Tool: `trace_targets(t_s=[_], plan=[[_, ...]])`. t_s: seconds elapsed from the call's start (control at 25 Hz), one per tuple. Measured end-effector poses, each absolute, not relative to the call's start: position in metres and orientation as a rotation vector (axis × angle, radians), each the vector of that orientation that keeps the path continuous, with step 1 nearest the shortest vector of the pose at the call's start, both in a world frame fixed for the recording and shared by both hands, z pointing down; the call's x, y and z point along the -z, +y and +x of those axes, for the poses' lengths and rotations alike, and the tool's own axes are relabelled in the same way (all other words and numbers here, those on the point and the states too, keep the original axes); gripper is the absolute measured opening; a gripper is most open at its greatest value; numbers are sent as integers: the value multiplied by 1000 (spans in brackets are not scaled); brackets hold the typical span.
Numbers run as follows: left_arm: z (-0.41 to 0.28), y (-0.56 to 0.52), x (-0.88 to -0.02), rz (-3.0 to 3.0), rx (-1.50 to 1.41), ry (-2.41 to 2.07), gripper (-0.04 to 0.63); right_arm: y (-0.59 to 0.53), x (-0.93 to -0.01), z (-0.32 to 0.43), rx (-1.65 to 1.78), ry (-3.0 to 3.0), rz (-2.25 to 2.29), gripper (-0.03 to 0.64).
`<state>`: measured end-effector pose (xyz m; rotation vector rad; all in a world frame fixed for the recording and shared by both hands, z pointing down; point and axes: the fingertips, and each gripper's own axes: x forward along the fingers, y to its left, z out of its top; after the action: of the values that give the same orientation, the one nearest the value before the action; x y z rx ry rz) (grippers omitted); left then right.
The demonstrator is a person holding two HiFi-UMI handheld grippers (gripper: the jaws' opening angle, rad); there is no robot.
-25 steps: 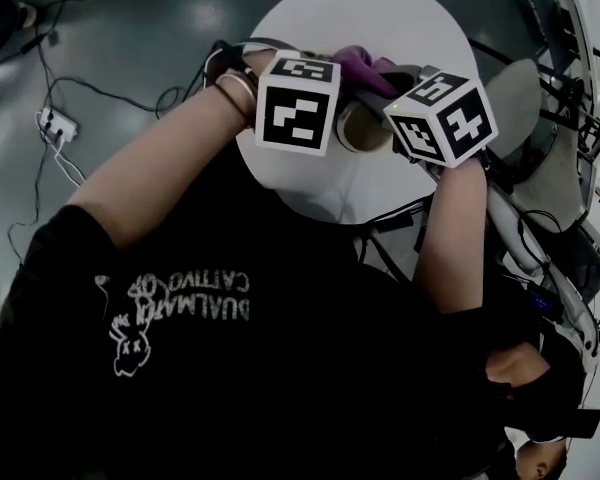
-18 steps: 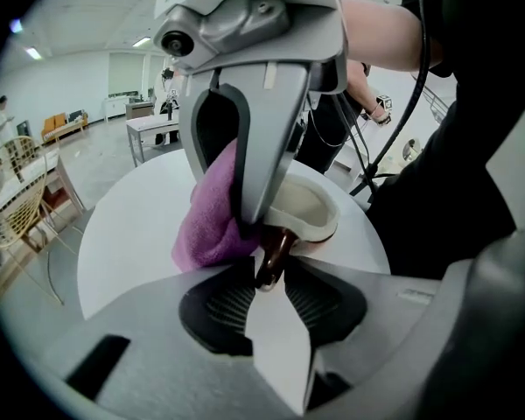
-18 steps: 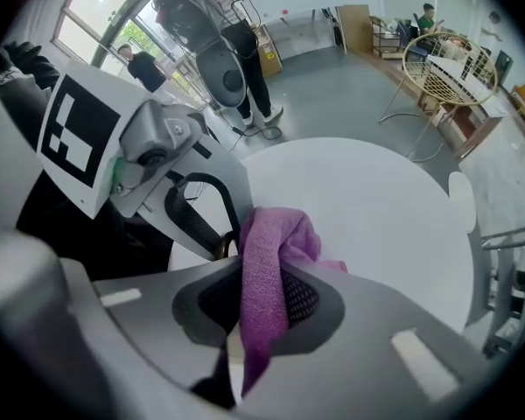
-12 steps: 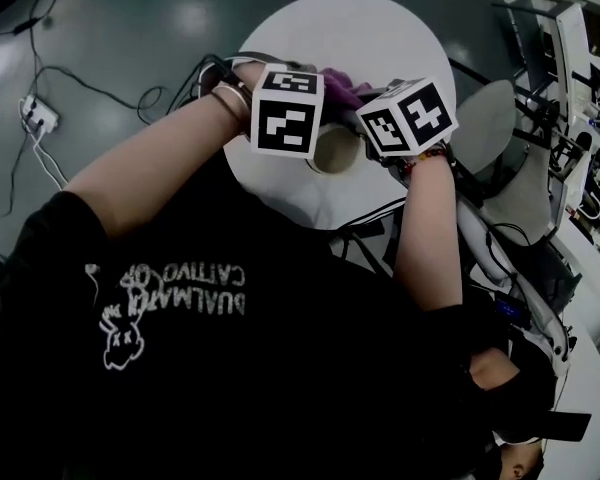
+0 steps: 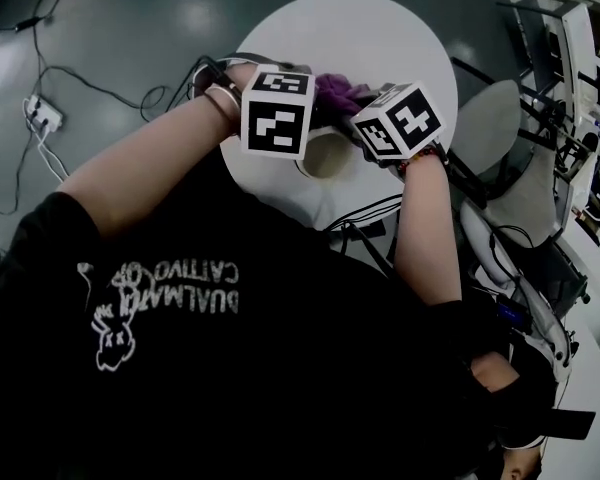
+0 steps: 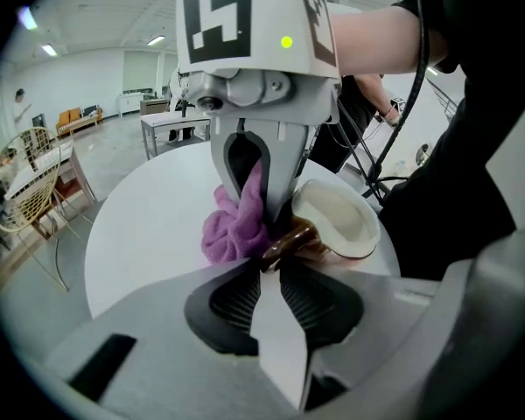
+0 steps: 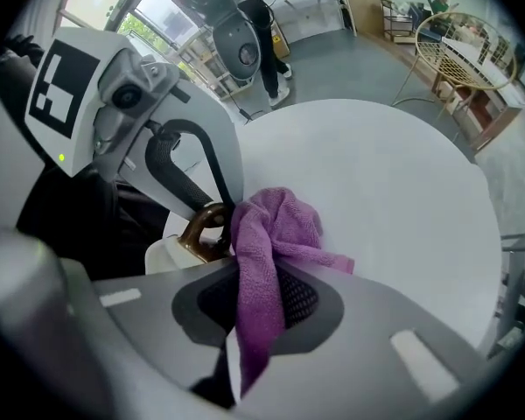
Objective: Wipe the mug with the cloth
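Round table (image 5: 380, 48) edge seemingly runs close beside the mug (image 5: 325, 156).

Left claw (image 6: 271, 268), tilted down, has just been closing on the mug handle (image 6: 290, 238); right claw (image 7: 249, 274) clamps the cloth (image 7: 278, 224).

Mug (image 6: 337, 221): cream, glossy brown handle pinched in your left gripper (image 6: 271, 265), over the white table's (image 6: 149, 226) near side.
Cloth (image 7: 280, 226): purple, bunched, clamped in your right gripper (image 7: 245, 274), against the mug's handle.
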<state>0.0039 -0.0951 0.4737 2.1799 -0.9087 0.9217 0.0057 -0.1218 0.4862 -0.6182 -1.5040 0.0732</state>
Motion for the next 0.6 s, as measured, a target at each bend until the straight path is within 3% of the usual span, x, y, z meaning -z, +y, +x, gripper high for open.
trace_targets(t_s=[0.6], plan=[[-6, -104, -482, 2116, -916, -884, 71, -155, -489, 50, -4, -1561, -517, 55]])
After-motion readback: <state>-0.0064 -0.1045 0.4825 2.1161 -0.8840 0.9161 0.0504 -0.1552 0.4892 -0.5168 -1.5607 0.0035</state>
